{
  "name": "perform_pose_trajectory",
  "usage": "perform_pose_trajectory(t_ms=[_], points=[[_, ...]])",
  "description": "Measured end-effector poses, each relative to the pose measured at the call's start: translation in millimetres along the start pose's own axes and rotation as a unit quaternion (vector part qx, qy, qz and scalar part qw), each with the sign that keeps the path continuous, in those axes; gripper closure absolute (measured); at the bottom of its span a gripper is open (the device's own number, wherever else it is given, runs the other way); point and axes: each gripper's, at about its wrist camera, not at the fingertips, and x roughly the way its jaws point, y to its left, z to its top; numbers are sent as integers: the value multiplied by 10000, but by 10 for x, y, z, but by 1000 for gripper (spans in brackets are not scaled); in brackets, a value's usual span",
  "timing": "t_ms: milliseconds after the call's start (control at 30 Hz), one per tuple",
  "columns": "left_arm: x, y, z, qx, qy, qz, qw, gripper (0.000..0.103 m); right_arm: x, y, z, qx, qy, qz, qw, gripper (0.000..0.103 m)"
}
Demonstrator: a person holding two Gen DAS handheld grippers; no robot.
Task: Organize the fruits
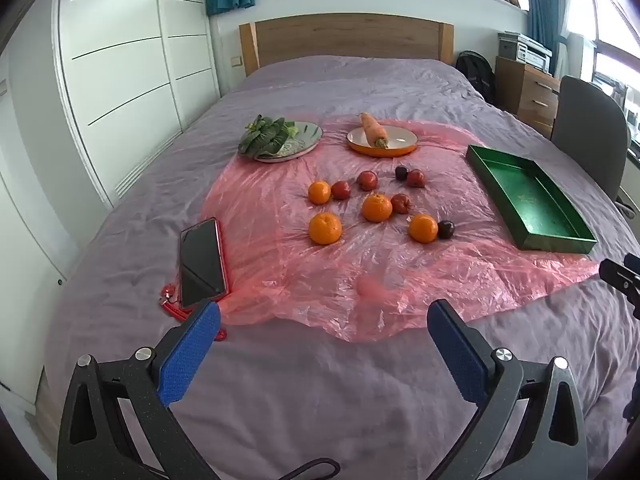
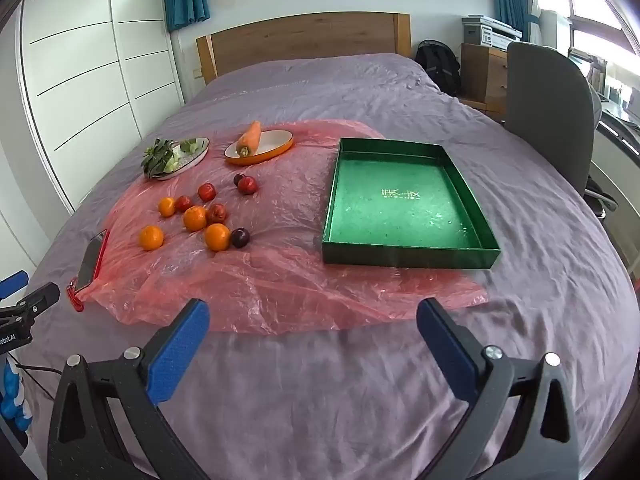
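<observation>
Both grippers hover low over the near end of a bed covered in a wrinkled lilac sheet. The left gripper has its jaws spread wide with nothing between them, and the right gripper likewise stands wide open and holds nothing.

The fruit lies loose on a pink plastic sheet spread across the middle of the bed: four oranges mixed with small red fruits and two dark plums. One plum sits just beside the nearest right-hand orange; the other touches a red fruit at the far side of the cluster.

To the right of the fruit, partly on the plastic, rests a shallow green tray with gold lettering on its floor and nothing in it.

Beyond the fruit stand two dishes: an orange-rimmed oval dish carrying a carrot, and a pale plate with leafy greens.

A smartphone in a red case lies at the plastic's near left edge, between the left gripper and the fruit, a red cord beside it. A grey chair stands by the bed's right side.
</observation>
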Motion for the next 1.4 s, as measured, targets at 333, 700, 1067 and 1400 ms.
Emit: perform_pose_trajectory(t_ms=[333,700,1067,1400], points=[[-4,-19,-17,2,-10,-117,9999,1,-1,-18,8,0,-21,44,10000,0],[42,-27,-15,49,-64,-66,9999,1,-1,22,-1,27,-46,131,9999,0],[64,1,-3,1,0,-127,9999,1,51,88,-26,-69,45,230,9997,0],[45,-9,-16,14,67,-131,9999,1,67,115,-65,-120,111,359,9992,0]])
